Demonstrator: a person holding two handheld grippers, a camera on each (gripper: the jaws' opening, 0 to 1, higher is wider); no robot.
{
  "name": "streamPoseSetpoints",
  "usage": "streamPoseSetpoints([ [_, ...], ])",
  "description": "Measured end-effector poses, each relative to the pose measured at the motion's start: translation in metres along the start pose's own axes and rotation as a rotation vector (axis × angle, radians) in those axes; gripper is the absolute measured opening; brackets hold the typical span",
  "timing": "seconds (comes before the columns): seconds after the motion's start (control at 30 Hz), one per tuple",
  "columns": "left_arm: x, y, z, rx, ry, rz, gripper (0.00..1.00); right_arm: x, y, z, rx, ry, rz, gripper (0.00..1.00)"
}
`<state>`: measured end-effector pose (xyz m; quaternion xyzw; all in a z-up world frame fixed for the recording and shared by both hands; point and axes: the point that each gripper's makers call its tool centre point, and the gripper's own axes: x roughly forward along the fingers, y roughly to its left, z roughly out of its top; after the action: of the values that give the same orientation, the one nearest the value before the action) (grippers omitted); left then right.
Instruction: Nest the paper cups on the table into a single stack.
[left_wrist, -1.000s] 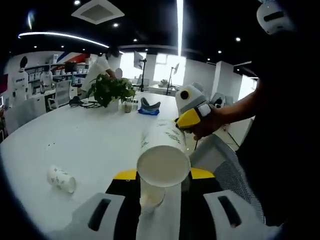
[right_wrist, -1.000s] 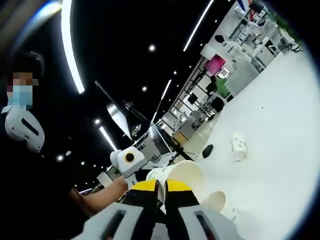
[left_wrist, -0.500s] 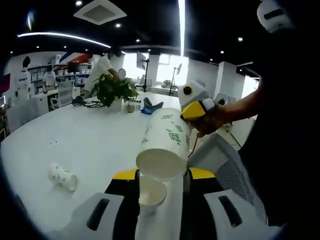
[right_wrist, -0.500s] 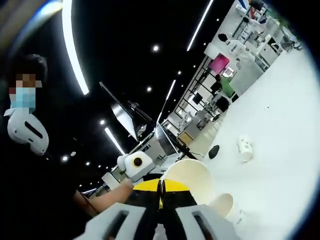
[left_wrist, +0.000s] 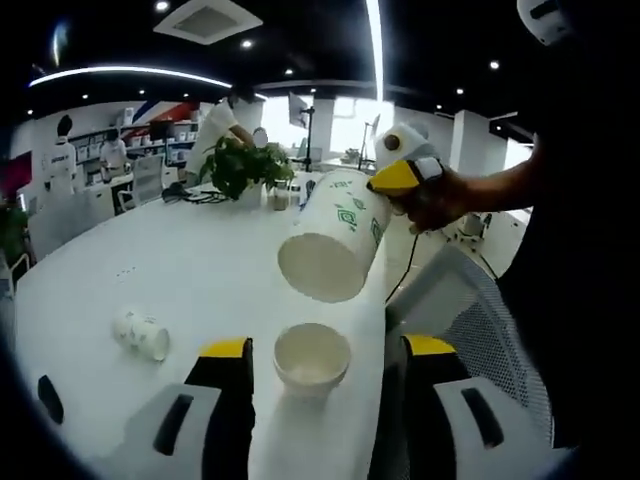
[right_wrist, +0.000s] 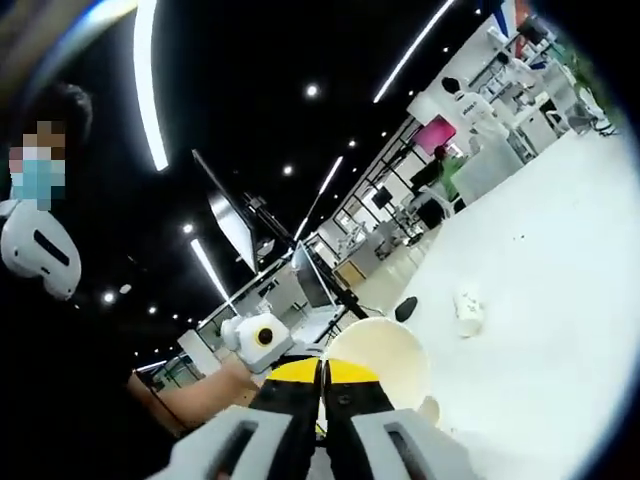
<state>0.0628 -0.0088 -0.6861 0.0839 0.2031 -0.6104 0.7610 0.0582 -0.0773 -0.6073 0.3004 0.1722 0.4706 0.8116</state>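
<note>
Showing surface: a wide white table (left_wrist: 150, 270) running ahead of both claws, bare apart from a few things.
Room: a large office with a dark ceiling, long strip lights, white pillars and desks far beyond the table.
Left gripper (left_wrist: 320, 385): jaws spread wide, holding nothing; an upright paper cup (left_wrist: 312, 358) stands on the table between them, touching neither.
Right gripper (right_wrist: 322, 385): jaws pinched together on the rim of a tilted printed cup (left_wrist: 335, 250), held in the air just above the upright one.
Third cup: a fallen cup (left_wrist: 142, 335) lies on its side, left of the left claw's jaws, well apart.
Far end: a leafy potted plant (left_wrist: 240, 165), with a person bending near it.
Right of left claw: a grey mesh chair (left_wrist: 465, 320).
</note>
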Motion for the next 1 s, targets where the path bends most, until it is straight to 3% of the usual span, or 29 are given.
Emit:
streamPoseSetpoints([
  [0.2, -0.009, 0.002, -0.008, -0.014, 0.007, 0.048, 0.64, 0.003, -0.007, -0.009, -0.086, 0.099, -0.061, 0.0],
  [0.5, -0.023, 0.012, -0.021, -0.058, 0.004, 0.152, 0.72, 0.012, -0.008, -0.027, -0.227, 0.244, -0.079, 0.0],
  [0.73, -0.027, 0.011, -0.023, -0.052, -0.006, 0.186, 0.82, 0.017, -0.017, -0.043, -0.326, 0.376, -0.123, 0.0],
  [1.0, -0.03, 0.01, -0.021, -0.066, -0.026, 0.215, 0.9, 0.024, -0.027, -0.054, -0.409, 0.461, -0.15, 0.0],
])
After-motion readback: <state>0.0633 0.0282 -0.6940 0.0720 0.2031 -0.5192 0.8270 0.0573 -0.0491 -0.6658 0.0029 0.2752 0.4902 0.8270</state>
